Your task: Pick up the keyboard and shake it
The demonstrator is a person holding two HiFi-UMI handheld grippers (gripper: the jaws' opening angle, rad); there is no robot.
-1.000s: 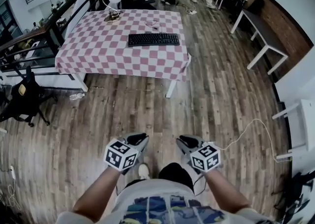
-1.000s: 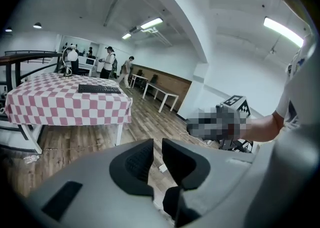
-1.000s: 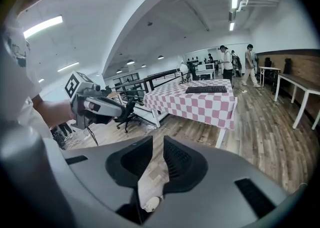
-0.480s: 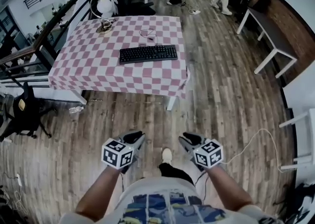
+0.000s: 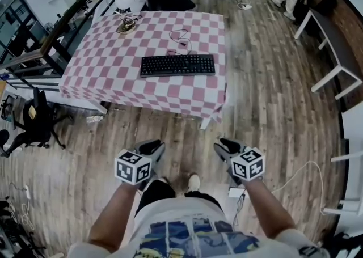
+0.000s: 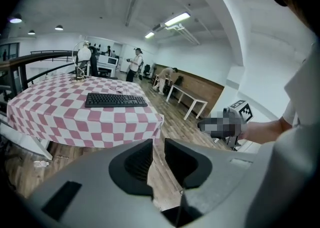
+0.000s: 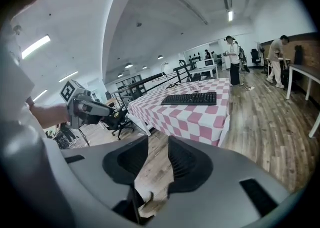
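matt tablecloth, wooden floor

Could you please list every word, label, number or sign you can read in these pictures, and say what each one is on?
No text here can be read.
Keyboard: key legends too small to read.
Left marker cube and right marker cube: black-and-white square patterns only, no letters or numbers.
Shirt: blue print, too blurred to read.
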